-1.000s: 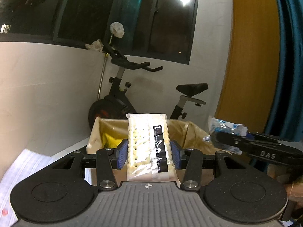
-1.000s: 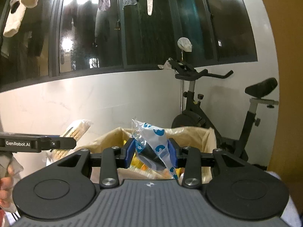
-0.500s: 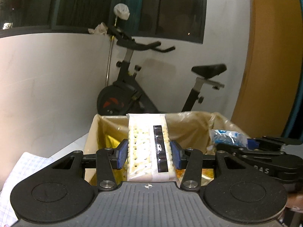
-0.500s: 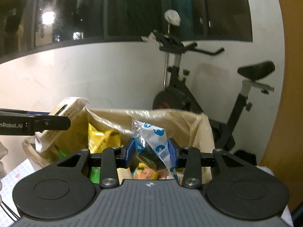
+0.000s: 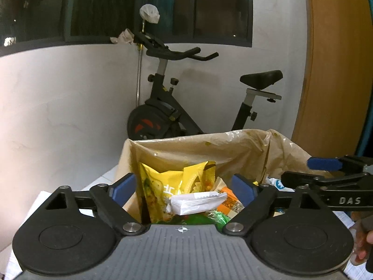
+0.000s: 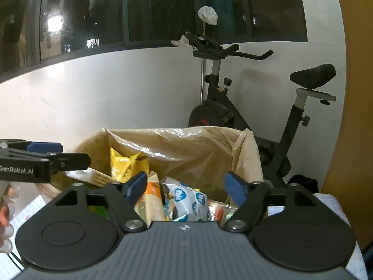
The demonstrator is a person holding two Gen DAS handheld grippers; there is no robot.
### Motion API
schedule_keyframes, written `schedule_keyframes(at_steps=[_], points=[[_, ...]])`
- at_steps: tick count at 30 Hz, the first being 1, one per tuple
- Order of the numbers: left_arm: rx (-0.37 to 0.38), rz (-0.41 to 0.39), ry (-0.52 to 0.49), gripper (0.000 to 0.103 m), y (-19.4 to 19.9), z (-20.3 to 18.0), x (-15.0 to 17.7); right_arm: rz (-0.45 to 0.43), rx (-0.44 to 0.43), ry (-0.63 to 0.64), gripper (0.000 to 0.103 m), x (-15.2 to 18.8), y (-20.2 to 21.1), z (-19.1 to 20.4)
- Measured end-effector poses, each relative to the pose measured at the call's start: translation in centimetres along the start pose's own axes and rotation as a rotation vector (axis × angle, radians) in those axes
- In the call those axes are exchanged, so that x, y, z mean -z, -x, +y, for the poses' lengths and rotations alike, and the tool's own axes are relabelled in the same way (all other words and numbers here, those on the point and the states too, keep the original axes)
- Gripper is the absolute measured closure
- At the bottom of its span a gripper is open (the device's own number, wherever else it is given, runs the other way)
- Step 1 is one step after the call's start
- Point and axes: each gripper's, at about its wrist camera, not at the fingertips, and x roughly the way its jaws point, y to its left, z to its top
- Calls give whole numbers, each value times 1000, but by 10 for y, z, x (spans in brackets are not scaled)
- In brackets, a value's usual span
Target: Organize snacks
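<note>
A box lined with a tan plastic bag [image 5: 209, 149] [image 6: 186, 144] holds several snack packs. My left gripper [image 5: 184, 187] is open and empty just above its near rim. Below it lie the white cracker pack [image 5: 198, 201] and a yellow snack bag [image 5: 160, 182]. My right gripper [image 6: 185, 185] is open and empty over the box. The clear pack with blue print [image 6: 188, 200] lies among the snacks beneath it, and the yellow bag [image 6: 127, 161] stands at the back left. Each gripper shows at the edge of the other's view.
An exercise bike [image 5: 177, 107] [image 6: 235, 112] stands against the white wall behind the box. A wooden panel [image 5: 335, 70] is at the right. White checked paper [image 6: 331, 203] lies beside the box.
Both grippers moved down over the box and opened. The cracker pack dropped from the left gripper and the blue-print pack from the right; both now lie in the box.
</note>
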Motion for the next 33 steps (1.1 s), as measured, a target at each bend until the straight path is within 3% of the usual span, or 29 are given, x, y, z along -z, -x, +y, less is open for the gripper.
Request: schedule_keyframes(at_steps=[10,17,33], points=[[-4,-21,38,8,52,-4,-13,-48,-23,-50,1,-18,52,15],[-65,-61,-5,7,96,-15,-12,-80,-30,-67,0,-21,92,30],[-60,-27,57,7,137,-16,6,-41,39,-73,0,-4,138,45]])
